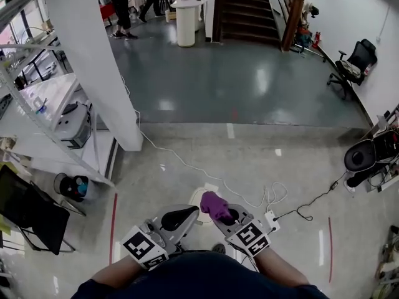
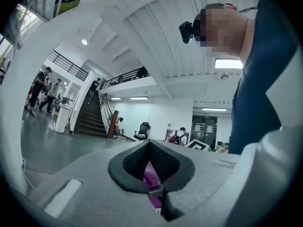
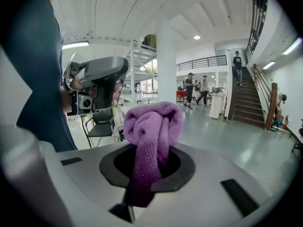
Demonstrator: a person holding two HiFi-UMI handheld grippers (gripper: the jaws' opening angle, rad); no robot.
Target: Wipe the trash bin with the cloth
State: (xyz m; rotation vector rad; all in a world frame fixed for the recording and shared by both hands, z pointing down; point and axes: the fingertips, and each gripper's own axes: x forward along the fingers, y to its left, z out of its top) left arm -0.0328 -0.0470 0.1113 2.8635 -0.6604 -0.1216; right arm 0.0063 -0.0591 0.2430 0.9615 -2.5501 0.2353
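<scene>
My right gripper (image 1: 228,216) is shut on a bunched purple cloth (image 1: 215,205), held low in front of the person's body. In the right gripper view the cloth (image 3: 154,126) bulges up out of the right gripper (image 3: 147,176). My left gripper (image 1: 179,217) is just to the cloth's left with its jaws together. In the left gripper view the left gripper (image 2: 151,174) points up towards the ceiling, and a sliver of purple shows in the slit between its jaws. A white round-topped bin (image 1: 199,198) stands on the floor under both grippers, mostly hidden by them.
A white column (image 1: 100,61) rises at the left, with a metal shelf rack (image 1: 37,98) beside it. Near the rack stand a small black bin (image 1: 73,187) and a black chair (image 1: 28,212). A white cable (image 1: 206,174) and a power strip (image 1: 272,221) lie on the floor.
</scene>
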